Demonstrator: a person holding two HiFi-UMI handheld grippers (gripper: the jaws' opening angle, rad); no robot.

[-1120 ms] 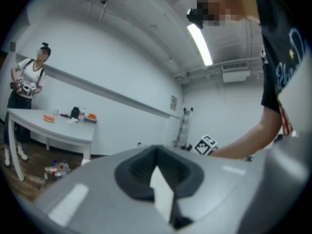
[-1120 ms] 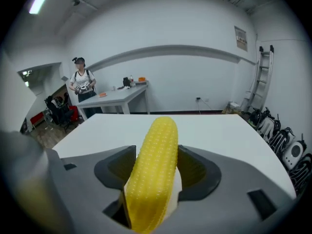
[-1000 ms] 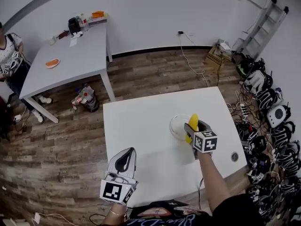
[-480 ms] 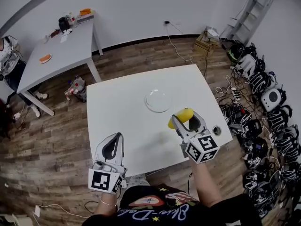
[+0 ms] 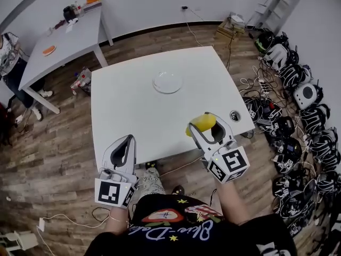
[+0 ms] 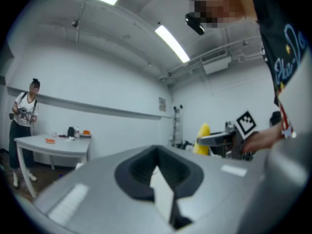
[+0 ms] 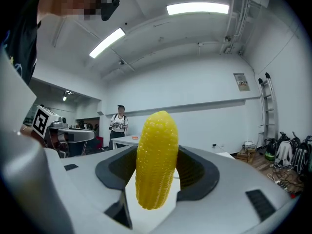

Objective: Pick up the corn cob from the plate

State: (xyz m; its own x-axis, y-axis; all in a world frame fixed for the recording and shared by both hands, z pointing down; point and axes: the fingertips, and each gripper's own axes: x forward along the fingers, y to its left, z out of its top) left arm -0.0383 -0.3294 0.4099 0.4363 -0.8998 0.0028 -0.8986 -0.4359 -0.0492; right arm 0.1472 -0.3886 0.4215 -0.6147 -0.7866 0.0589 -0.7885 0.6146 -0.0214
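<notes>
My right gripper (image 5: 201, 123) is shut on the yellow corn cob (image 5: 197, 124) and holds it over the near right edge of the white table (image 5: 133, 116). In the right gripper view the corn cob (image 7: 156, 160) stands upright between the two grey jaws. The clear glass plate (image 5: 167, 82) sits bare near the middle of the table, well beyond the cob. My left gripper (image 5: 127, 141) hangs at the table's near left edge with its jaws together and nothing in them. The left gripper view shows the cob (image 6: 203, 139) off to the right.
A grey table (image 5: 58, 57) with an orange item stands at the far left, with a person (image 5: 11, 63) beside it. Headsets and cables (image 5: 298, 95) line the floor at the right. A round cable port (image 5: 234, 116) sits in the white table's right edge.
The right gripper lifted the corn cob off the plate and drew it back to the table's near edge. The left gripper also drew back toward me.
</notes>
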